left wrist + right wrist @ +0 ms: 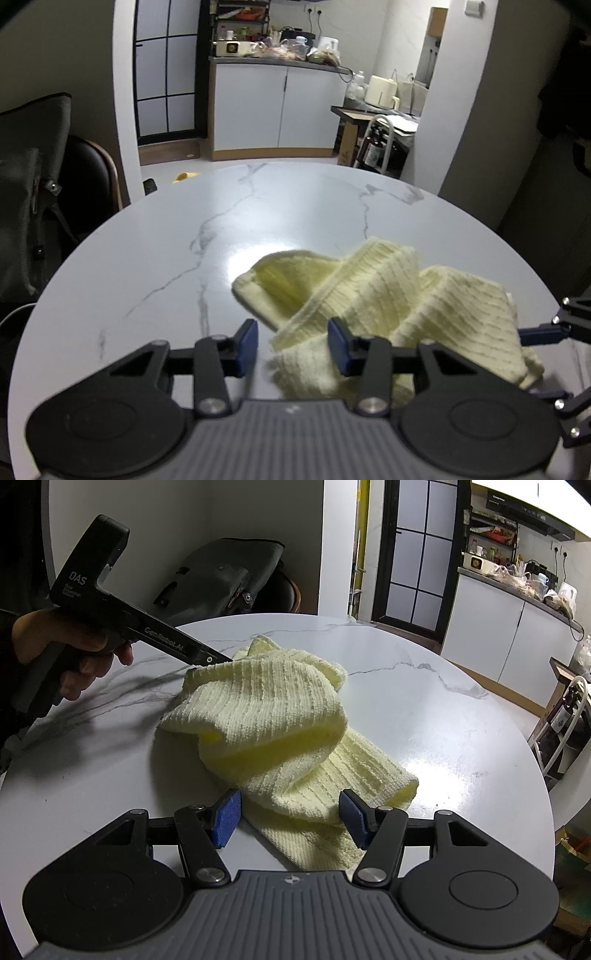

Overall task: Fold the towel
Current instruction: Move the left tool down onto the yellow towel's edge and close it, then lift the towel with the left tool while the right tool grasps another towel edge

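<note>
Pale yellow towel (266, 716) lies bunched on the round marble counter (461, 746), nearer the person's edge than the far rim. Not flat: one length runs along the counter toward the right gripper, and a thicker hump is doubled over on top of it, with a loose hemmed band crossing the heap in the left wrist view. No fold is made yet by the look of it; this reads as the start, finding corners.

Left gripper (291, 347): fingers (246, 345) spread wide, nothing between the blue pads but the near edge of the towel (369, 295) lying under the gap. The right-hand pad sits against or just over the cloth; the left-hand pad is over bare counter. Seen from the right wrist camera, the left gripper's body (92, 602) is held in a hand (74, 653) and slants down so its tip meets the far edge of the heap, probably to catch that end. Whether the pads touch cloth there I cannot tell; the towel hides the tip.

Right gripper (290, 818): fingers (225, 818) also spread, straddling the near end of the flat length, pads low by the counter on either side of it. Placed so, a closing would pinch that end.

Judgement: two grippers at opposite ends suggests the plan is to lift and pull the cloth out straight before folding. Risk: the doubled hump may drag along instead of opening.

Behind: a kitchen cabinet (280, 107), a dark bag on a chair (225, 579).
</note>
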Demonstrator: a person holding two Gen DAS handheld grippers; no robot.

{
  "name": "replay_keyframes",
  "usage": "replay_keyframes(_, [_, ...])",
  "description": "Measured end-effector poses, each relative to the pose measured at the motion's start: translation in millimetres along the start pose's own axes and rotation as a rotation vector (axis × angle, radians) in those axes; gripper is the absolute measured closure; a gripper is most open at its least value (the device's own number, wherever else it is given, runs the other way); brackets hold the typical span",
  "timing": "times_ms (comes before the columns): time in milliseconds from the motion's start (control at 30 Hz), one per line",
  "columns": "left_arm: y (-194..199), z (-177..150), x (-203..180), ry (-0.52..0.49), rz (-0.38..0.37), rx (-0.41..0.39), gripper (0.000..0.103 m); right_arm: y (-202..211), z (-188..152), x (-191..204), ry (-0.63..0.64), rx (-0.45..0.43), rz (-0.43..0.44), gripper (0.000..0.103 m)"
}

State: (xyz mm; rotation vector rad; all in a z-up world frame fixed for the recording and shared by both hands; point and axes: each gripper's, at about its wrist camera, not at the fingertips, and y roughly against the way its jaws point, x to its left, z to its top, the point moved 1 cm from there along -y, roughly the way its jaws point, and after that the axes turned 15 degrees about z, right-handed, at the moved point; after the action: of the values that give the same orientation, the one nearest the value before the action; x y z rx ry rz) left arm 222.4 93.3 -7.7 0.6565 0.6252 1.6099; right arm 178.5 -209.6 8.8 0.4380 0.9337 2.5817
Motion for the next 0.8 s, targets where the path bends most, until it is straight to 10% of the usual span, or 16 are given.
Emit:
replay_keyframes(267, [0.9, 0.3, -1.9, 0.015, -0.019, -0.003, 0.090, -0.1, -0.5, 1.7, 0.000, -0.007, -0.005, 0.043])
replay_keyframes(500, [15.7, 0.9, 4.7, 0.040, -0.009, -0.033, 0.095, 6.7, -1.3, -5.0, -0.022, -0.027, -0.024, 0.089])
replay_keyframes(800, [54.9, 6.7, 13.7, 0.083, 0.000, -0.120, 0.095, 33.7, 9.8, -2.5, -0.008, -0.105, -0.059, 0.091])
